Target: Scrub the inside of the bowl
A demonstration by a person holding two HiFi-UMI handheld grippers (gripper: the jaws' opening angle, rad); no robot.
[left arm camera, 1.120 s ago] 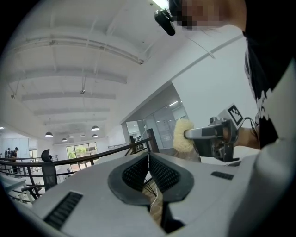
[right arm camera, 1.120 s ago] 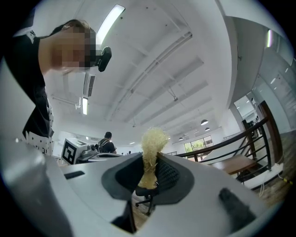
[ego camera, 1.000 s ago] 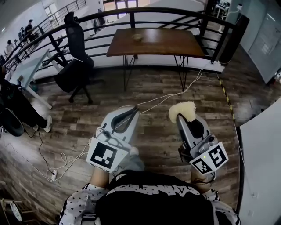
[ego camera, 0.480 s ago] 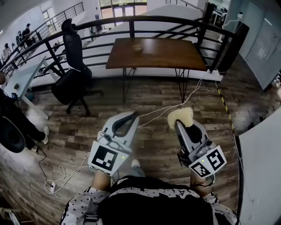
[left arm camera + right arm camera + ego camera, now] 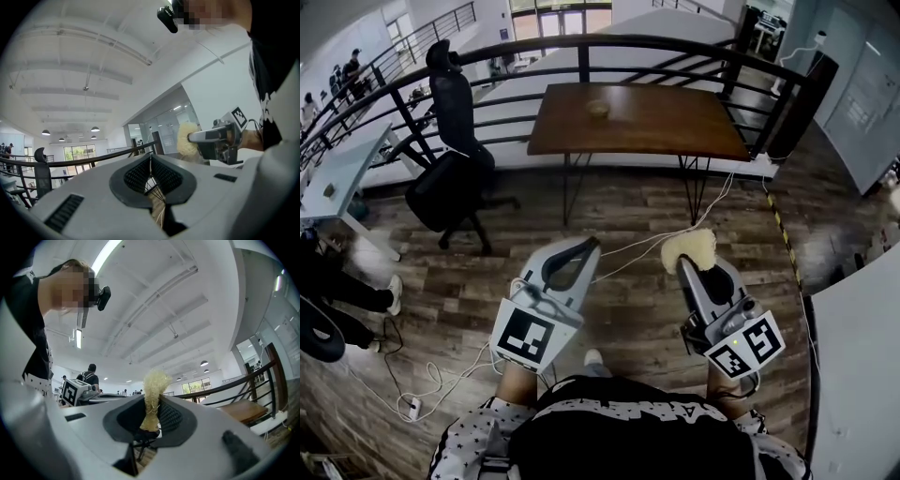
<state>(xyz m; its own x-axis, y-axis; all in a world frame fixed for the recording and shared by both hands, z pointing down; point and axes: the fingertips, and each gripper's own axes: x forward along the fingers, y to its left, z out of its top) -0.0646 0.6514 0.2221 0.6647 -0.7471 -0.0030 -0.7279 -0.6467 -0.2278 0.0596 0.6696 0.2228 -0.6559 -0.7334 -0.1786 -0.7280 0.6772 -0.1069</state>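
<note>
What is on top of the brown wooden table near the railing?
A small bowl stands on the wooden table, left of its middle. Whether the bowl holds anything is too small to tell, and it covers the tabletop under it.

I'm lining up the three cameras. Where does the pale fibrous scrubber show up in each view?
Head view: the scrubber is right of centre, at the tip of the right hand-held gripper.
Left gripper view: right of centre at mid-height, beyond the jaws.
Right gripper view: centre, pinched between the jaws.
Shared landmark: the black railing.
</note>
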